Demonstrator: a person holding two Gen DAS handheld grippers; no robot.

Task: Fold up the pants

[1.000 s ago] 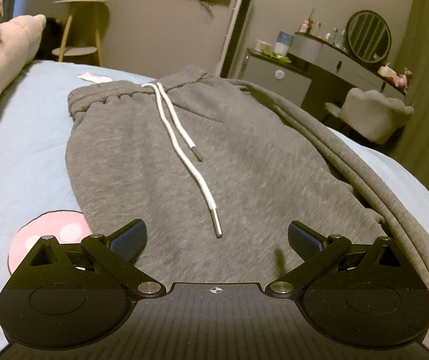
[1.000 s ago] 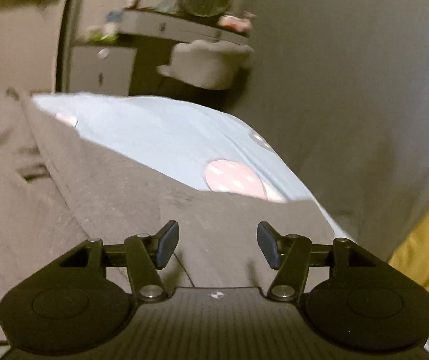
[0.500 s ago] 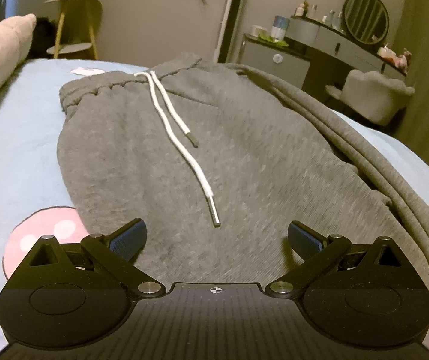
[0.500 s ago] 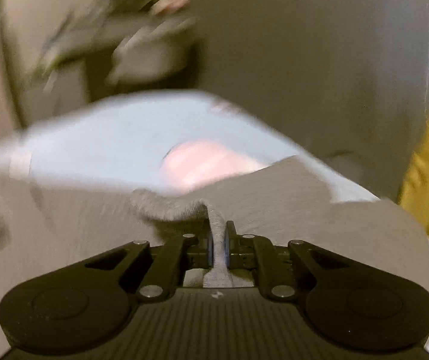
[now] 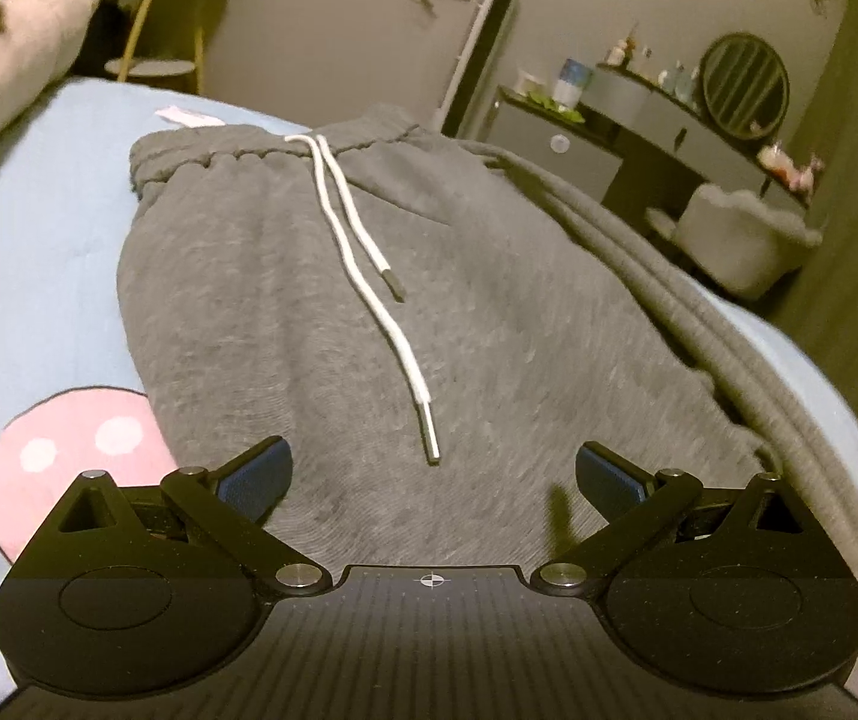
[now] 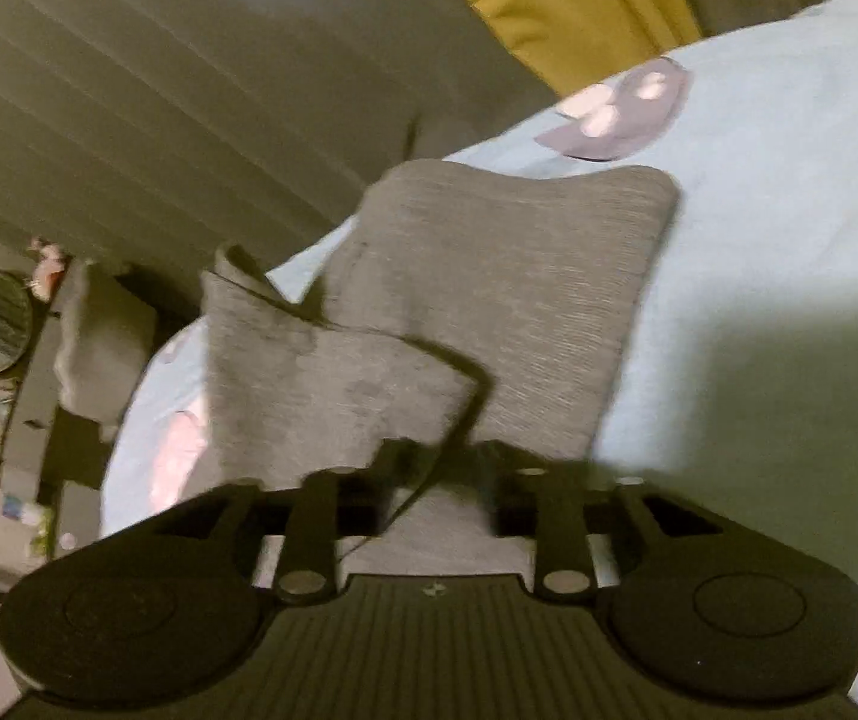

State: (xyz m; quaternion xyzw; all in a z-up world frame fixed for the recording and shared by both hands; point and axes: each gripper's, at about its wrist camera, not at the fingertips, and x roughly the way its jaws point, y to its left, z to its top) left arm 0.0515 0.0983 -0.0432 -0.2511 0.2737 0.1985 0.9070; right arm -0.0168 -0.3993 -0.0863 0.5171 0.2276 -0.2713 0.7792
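Note:
Grey sweatpants [image 5: 429, 300] lie on the light blue bed, waistband at the far end, with a white drawstring [image 5: 369, 276] trailing over the front. My left gripper [image 5: 432, 471] is open and empty, hovering just above the thigh area. In the right wrist view the leg ends [image 6: 489, 300] lie on the sheet. My right gripper [image 6: 435, 468] is blurred; grey fabric sits between its fingers, and it appears shut on the pant leg, tilted sideways.
The blue bedsheet [image 5: 39, 252] has pink mushroom prints [image 5: 81, 438]. Pillows [image 5: 3, 72] lie at the far left. A dresser with a round mirror [image 5: 744, 96] and a padded chair [image 5: 741, 240] stand beyond the bed. Curtains [image 6: 189, 90] hang by the bed.
My right gripper closed on the pant leg fabric and has swung and rolled sideways with it. The left gripper stayed open and shifted only slightly over the pants.

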